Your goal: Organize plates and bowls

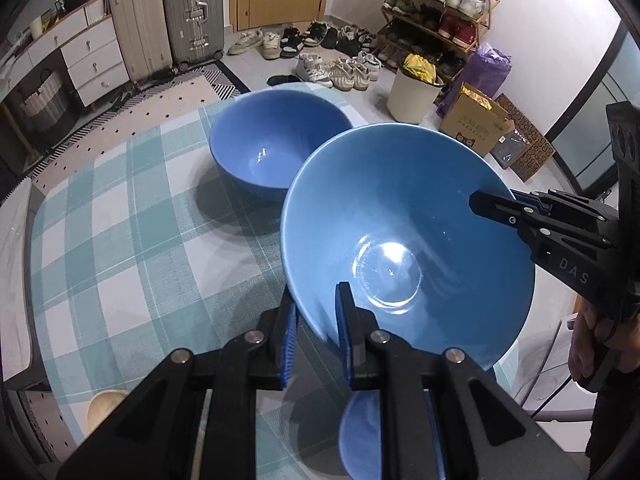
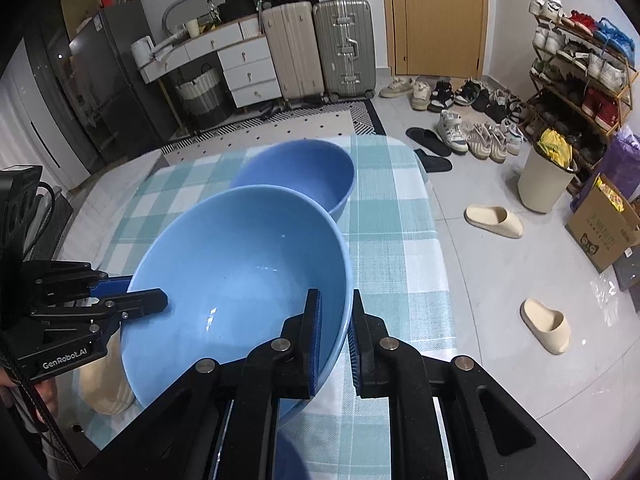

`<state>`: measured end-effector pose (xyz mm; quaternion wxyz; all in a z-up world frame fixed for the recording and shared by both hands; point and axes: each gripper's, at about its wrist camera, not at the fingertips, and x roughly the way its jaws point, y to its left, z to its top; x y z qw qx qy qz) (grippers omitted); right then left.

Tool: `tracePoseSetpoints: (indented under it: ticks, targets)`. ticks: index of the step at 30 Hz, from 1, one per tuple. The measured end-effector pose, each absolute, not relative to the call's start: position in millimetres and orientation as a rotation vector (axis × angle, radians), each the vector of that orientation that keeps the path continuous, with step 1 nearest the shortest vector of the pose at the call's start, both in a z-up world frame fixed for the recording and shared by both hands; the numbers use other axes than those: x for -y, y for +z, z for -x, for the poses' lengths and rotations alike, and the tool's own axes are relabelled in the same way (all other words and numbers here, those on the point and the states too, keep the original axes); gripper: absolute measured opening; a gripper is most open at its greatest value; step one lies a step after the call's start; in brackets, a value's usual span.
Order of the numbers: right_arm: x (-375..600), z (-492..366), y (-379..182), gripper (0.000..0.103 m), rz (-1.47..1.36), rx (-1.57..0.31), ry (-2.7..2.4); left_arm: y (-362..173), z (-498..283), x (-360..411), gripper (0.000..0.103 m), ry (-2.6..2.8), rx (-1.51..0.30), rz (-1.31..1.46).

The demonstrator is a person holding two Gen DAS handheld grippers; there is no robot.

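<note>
A light blue bowl (image 1: pixel 404 216) hangs tilted above the checked tablecloth, held on two sides of its rim. My left gripper (image 1: pixel 318 320) is shut on its near rim, one pad inside and one outside. My right gripper (image 2: pixel 334 334) is shut on the opposite rim; in the left wrist view it reaches in from the right edge (image 1: pixel 504 210). In the right wrist view the same bowl (image 2: pixel 240 280) fills the middle, with the left gripper (image 2: pixel 132 300) clamped at its left rim. A second, darker blue bowl (image 1: pixel 276 140) (image 2: pixel 308 172) stands upright on the table behind it.
The table (image 1: pixel 120 220) carries a teal and white checked cloth. Part of a blue dish (image 1: pixel 360 436) shows under my left gripper. On the floor beyond lie shoes (image 2: pixel 480 136), slippers (image 2: pixel 496 220), a white bin (image 2: pixel 544 184), a cardboard box (image 1: pixel 476 128), suitcases (image 2: pixel 320 48).
</note>
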<state>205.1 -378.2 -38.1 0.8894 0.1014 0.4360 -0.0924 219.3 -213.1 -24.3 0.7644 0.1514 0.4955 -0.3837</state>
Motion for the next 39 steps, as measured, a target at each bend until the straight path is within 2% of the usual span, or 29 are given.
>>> tracePoseSetpoints:
  ticks: [18,39]
  targets:
    - [324.6,-137.0,-13.8,0.012,-0.185,-0.865,-0.188,-6.2,-164.3,171.4,0.016,-0.850,-1.041,-0.309]
    - [286.4,-76.6,-74.3,0.012,-0.213,-0.919,-0.191,-46.9,-103.7,147.2,0.016,-0.826,-1.015,-0.385]
